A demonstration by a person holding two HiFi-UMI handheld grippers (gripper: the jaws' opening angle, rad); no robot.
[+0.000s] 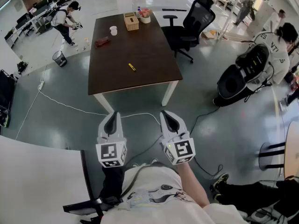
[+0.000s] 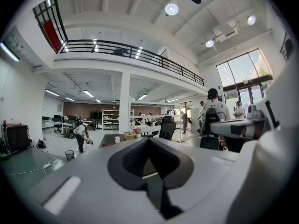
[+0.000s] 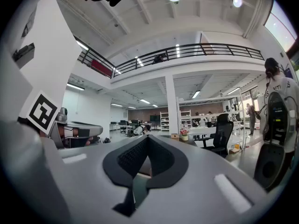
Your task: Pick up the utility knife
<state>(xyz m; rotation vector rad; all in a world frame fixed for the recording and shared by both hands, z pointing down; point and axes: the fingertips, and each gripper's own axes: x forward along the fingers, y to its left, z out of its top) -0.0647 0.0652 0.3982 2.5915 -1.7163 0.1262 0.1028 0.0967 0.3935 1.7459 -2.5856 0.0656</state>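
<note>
- Head view: the knife (image 1: 132, 67) lies on the table (image 1: 149, 55), toward its near end.
- Your left gripper (image 1: 112, 120) and right gripper (image 1: 170, 120) are well short of the table. Both are pinched together and hold nothing.
- If you reach in with a closed claw, I think it could push the knife off the table.

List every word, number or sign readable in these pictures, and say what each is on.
No text can be quoted with confidence.
Shirt of the person at right: dark letters on the back, too blurred to read.
Left cube, right cube: black-and-white square codes, no words.
Knife, box, cup on the table: too small to show any print.
</note>
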